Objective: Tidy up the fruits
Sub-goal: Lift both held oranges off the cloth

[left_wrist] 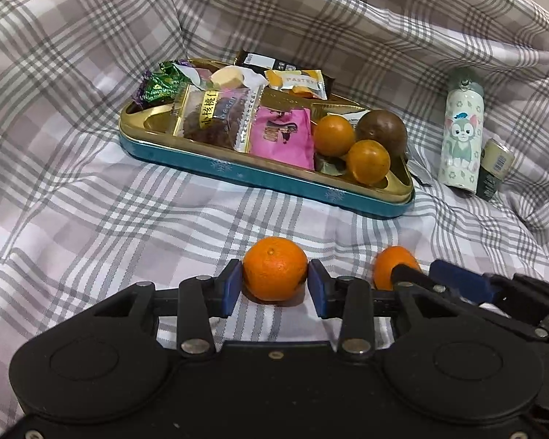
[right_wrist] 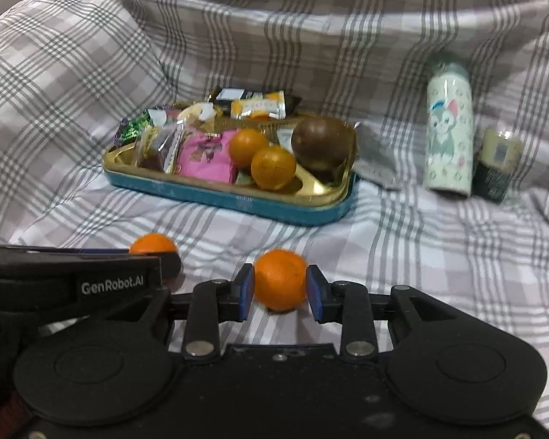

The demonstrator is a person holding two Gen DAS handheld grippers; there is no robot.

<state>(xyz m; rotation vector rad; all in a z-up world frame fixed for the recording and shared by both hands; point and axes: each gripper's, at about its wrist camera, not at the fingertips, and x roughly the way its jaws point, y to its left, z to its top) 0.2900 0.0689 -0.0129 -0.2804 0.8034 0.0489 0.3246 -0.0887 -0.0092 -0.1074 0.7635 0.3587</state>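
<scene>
In the left wrist view, the left gripper sits low at the centre of the frame with its two blue pads pressed against the sides of an orange mandarin, which rests on the checked bedsheet. To the lower right of that view, the right gripper reaches in from the edge, its pads around a second mandarin on the sheet just beside the first.

The right wrist view shows the same pair from the other side: the right gripper grasps its mandarin at lower centre, pads touching both sides, while the left gripper enters from the left edge, with the top of its fruit showing above its finger.

Further up the frame lies a teal tin tray with a gold liner. In its right end sit two small oranges and a round brown fruit, touching one another; wrapped snacks fill the rest. Right of the tray, a white cartoon-printed bottle stands beside a small dark jar.
</scene>
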